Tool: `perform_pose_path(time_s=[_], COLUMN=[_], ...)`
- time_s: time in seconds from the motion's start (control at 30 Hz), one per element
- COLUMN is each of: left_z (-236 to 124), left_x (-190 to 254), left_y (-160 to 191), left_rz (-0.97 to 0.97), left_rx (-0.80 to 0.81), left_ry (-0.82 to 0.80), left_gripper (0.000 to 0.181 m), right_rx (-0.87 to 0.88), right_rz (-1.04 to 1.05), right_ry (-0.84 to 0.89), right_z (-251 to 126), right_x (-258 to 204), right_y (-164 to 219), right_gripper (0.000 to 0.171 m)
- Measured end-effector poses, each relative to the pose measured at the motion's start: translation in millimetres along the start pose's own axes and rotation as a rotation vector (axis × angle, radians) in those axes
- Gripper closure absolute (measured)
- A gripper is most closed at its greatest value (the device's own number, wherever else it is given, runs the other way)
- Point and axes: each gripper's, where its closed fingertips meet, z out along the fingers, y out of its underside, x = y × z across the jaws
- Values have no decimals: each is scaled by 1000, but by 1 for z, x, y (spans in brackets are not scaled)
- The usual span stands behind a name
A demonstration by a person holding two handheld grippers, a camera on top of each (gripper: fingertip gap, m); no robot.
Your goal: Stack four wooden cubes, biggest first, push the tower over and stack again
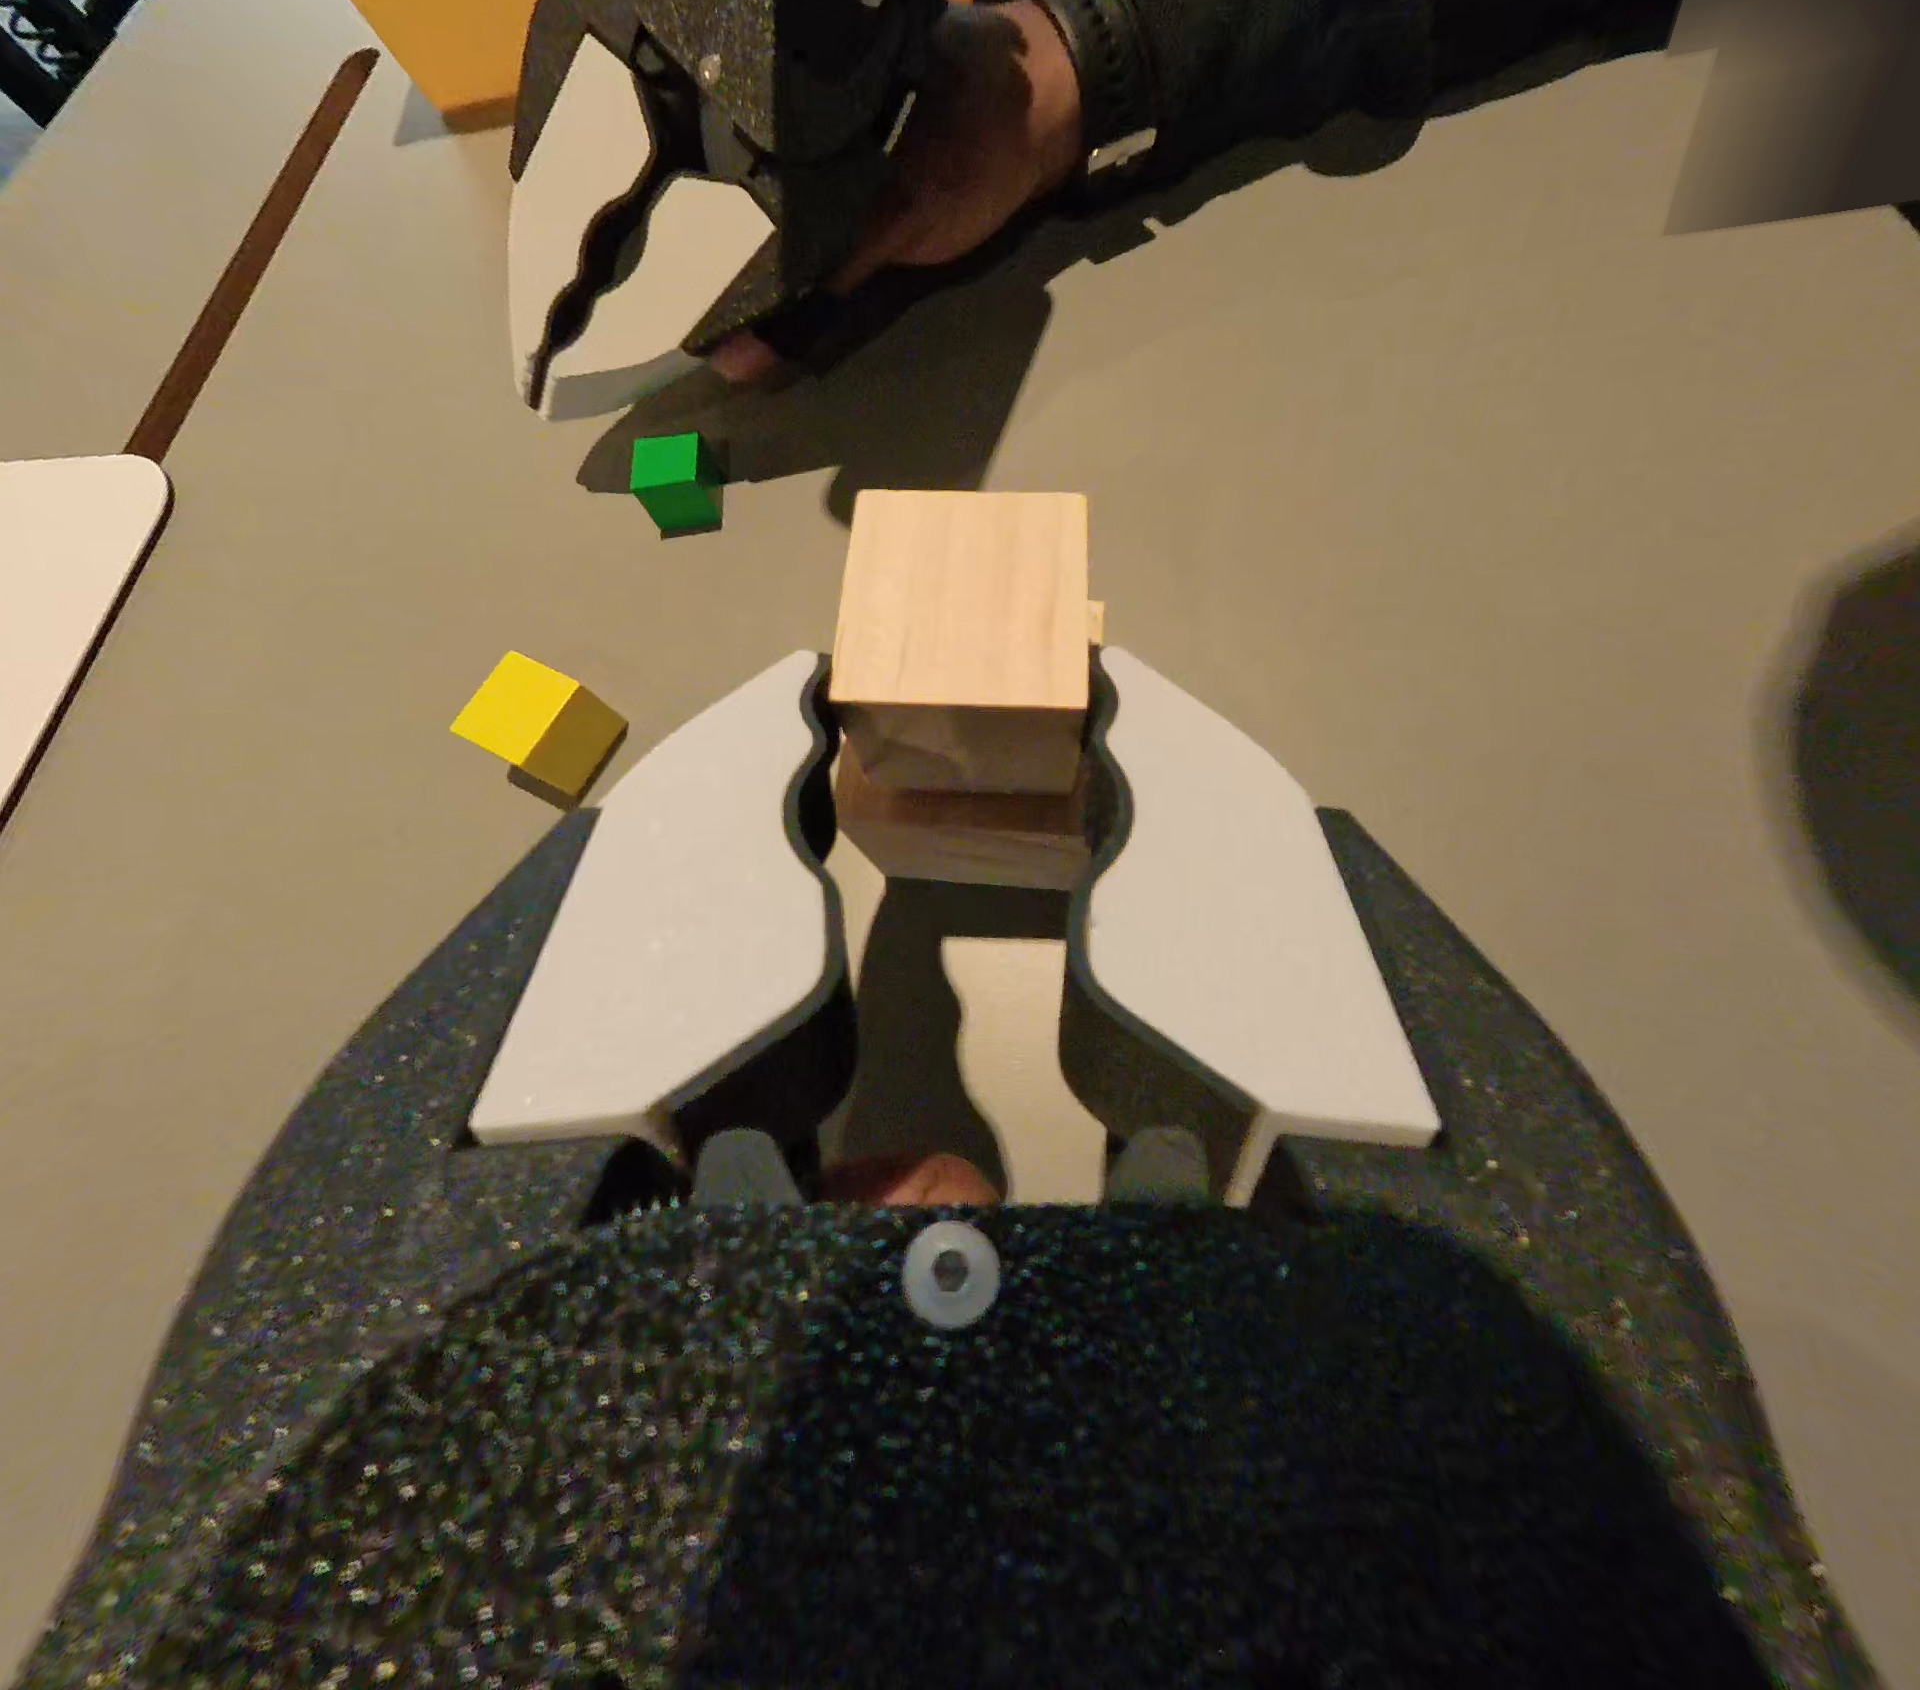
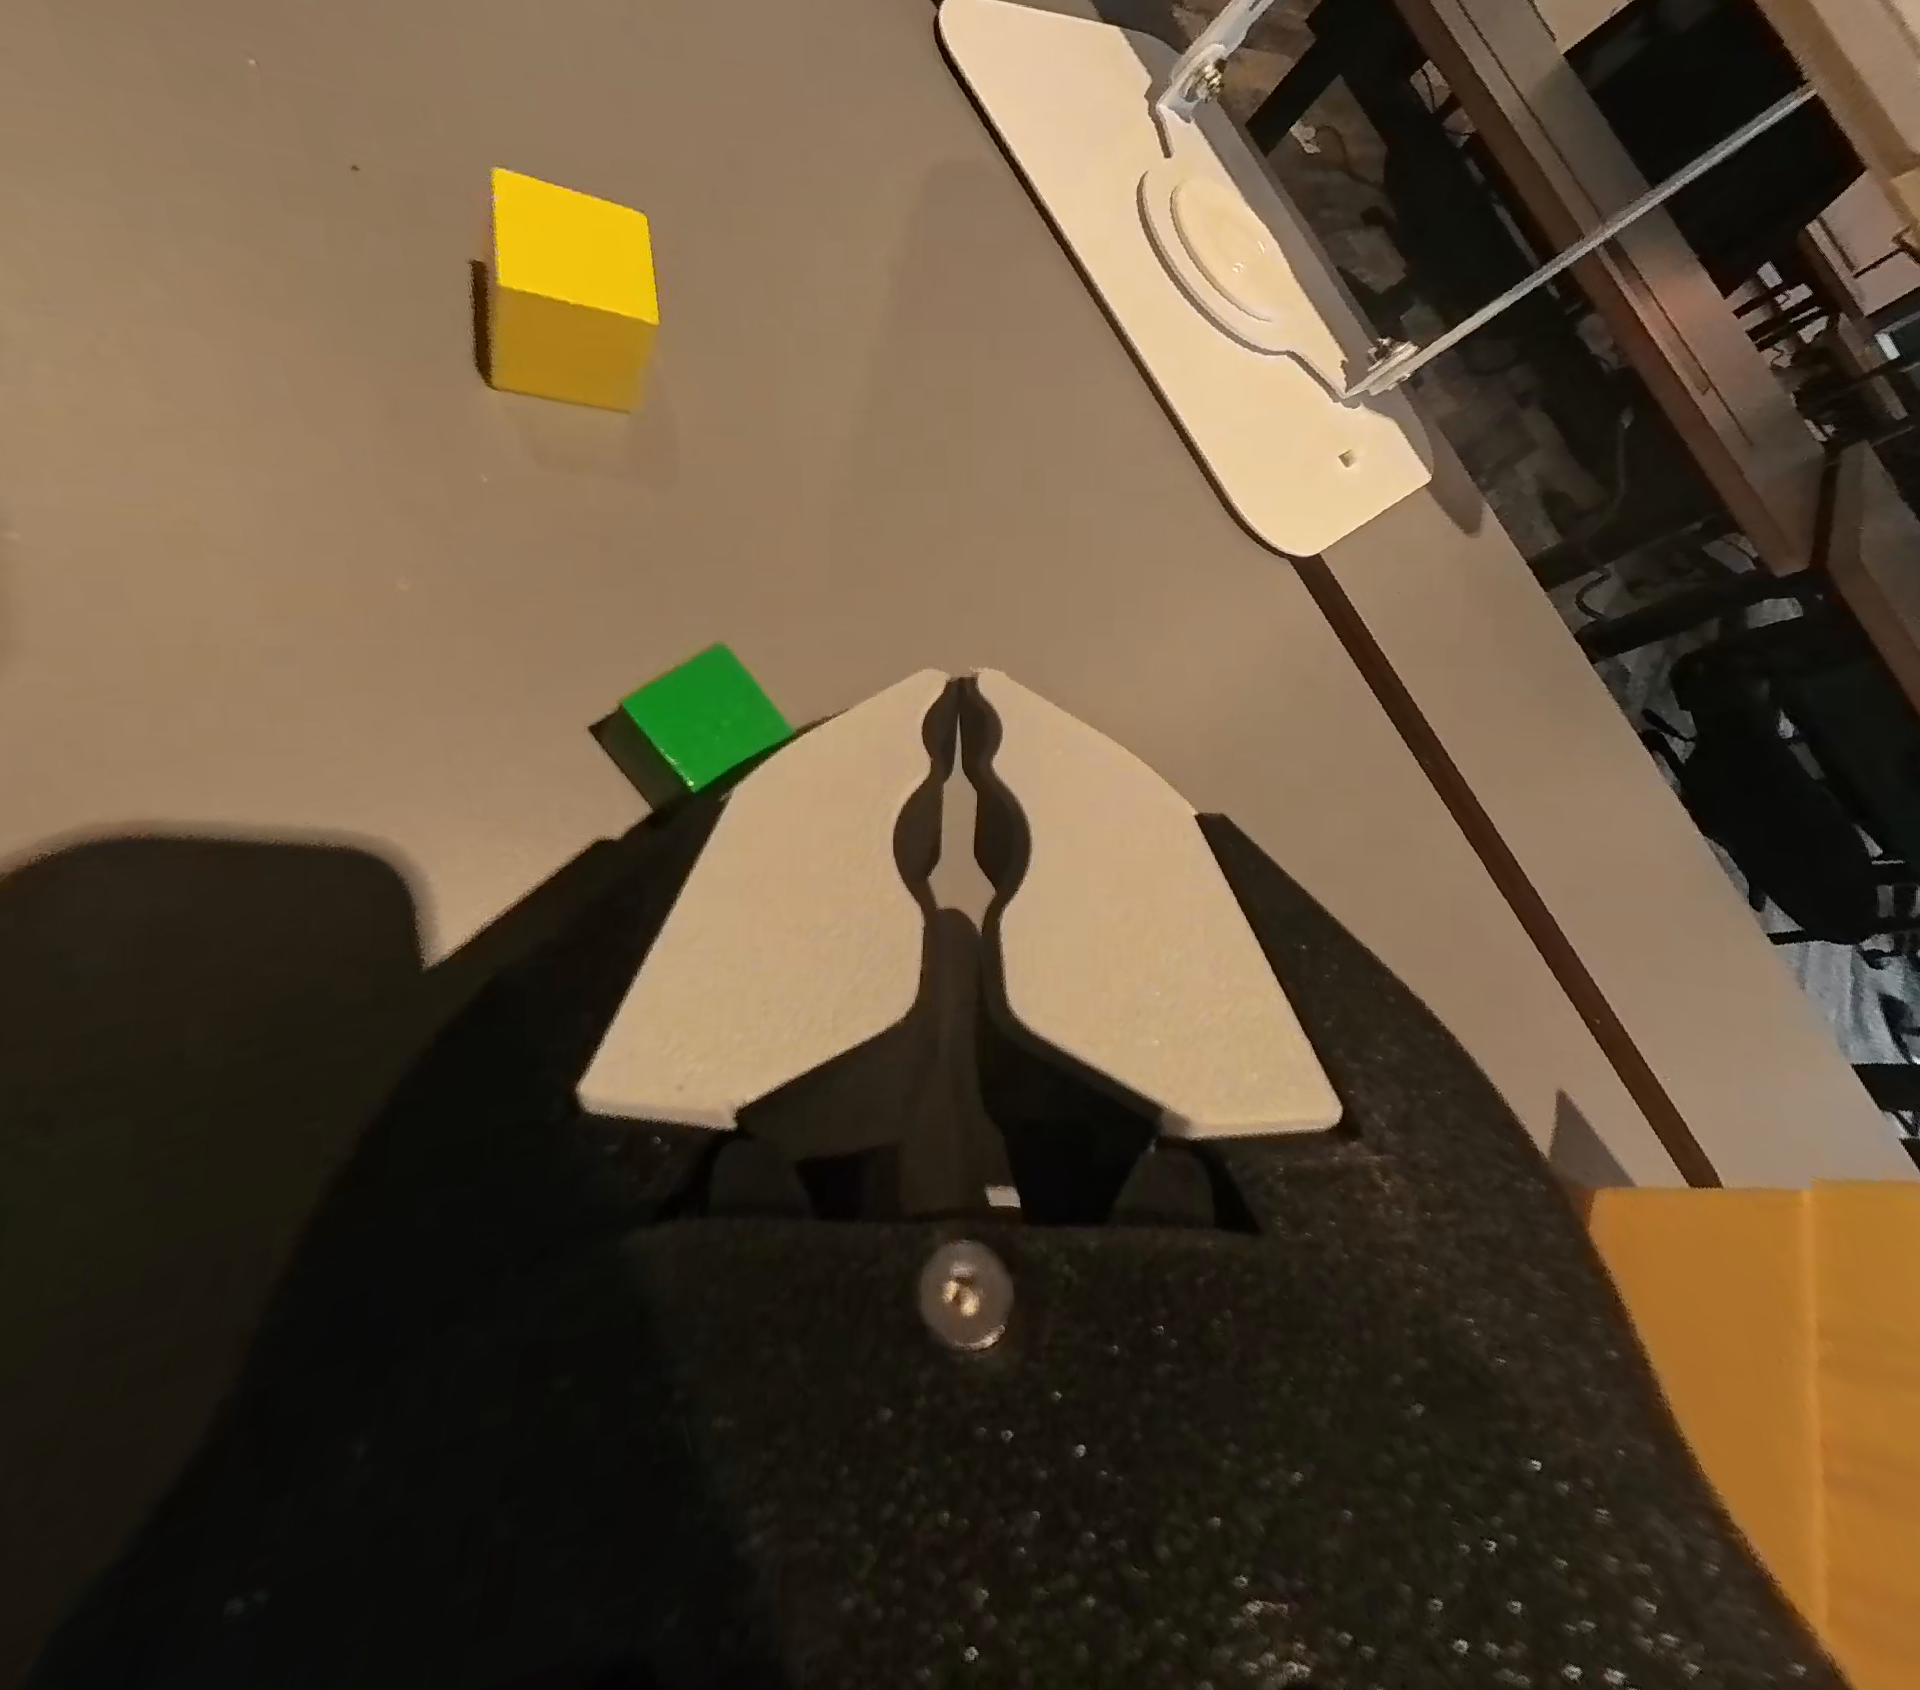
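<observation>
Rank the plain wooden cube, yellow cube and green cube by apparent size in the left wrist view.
1. Plain wooden cube, largest, though nearest the camera and raised.
2. Yellow cube.
3. Green cube, smallest, though farthest.

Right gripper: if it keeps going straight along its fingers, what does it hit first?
Probably bare table. The right gripper, shut and empty, points past the green cube beside its tip; the white plate lies farther on, slightly right. Depth unclear.
</observation>
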Motion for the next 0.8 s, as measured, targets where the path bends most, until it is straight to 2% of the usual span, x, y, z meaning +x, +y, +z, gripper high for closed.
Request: perform_pose_path(time_s=[0.8], left_z=[0], left_x=[1], left_y=[0], left_rz=[19], left_rx=[8], left_ry=[12], left_gripper=[136], right_rx=[-7], right_rz=[-9], right_ry=[9], right_z=[1], right_x=[0], right_y=[0], right_gripper=[171])
